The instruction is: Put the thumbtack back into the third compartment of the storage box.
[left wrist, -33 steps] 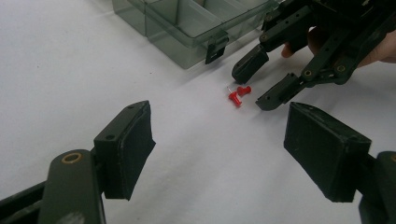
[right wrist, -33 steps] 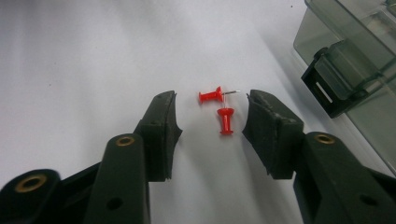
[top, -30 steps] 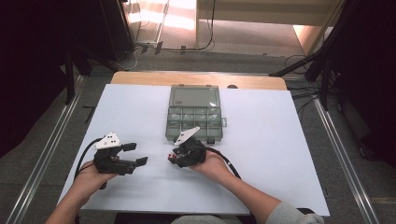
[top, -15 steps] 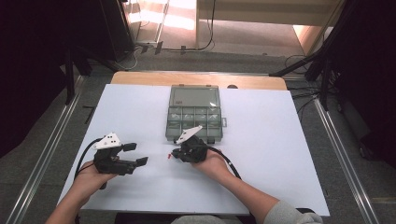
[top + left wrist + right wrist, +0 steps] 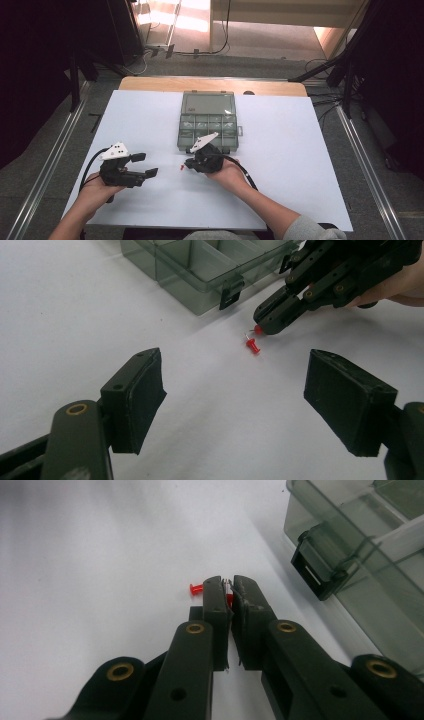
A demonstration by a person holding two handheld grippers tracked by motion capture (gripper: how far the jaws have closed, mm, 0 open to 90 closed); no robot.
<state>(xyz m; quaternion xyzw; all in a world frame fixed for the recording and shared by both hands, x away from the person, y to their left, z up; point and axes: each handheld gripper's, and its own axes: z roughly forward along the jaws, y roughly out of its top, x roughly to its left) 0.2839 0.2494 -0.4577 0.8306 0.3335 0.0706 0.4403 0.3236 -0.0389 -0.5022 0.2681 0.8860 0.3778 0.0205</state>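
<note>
We've got our right gripper (image 5: 229,591) clamped on one red pushpin (image 5: 229,598), low to the table (image 5: 280,150), probably headed for the organizer box (image 5: 207,125). A second pushpin (image 5: 253,345) lies just beside it. Left gripper (image 5: 235,405) fingers are wide open, parked out of the way.

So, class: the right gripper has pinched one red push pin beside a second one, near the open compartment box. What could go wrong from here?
1. The right gripper has just closed its fingers on a tiny red push pin at the very tips; it may slip out when lifted.
2. The second push pin lies touching-close and could be knocked away.
3. The compartment box has a latch jutting toward the gripper, which could snag it.
</note>
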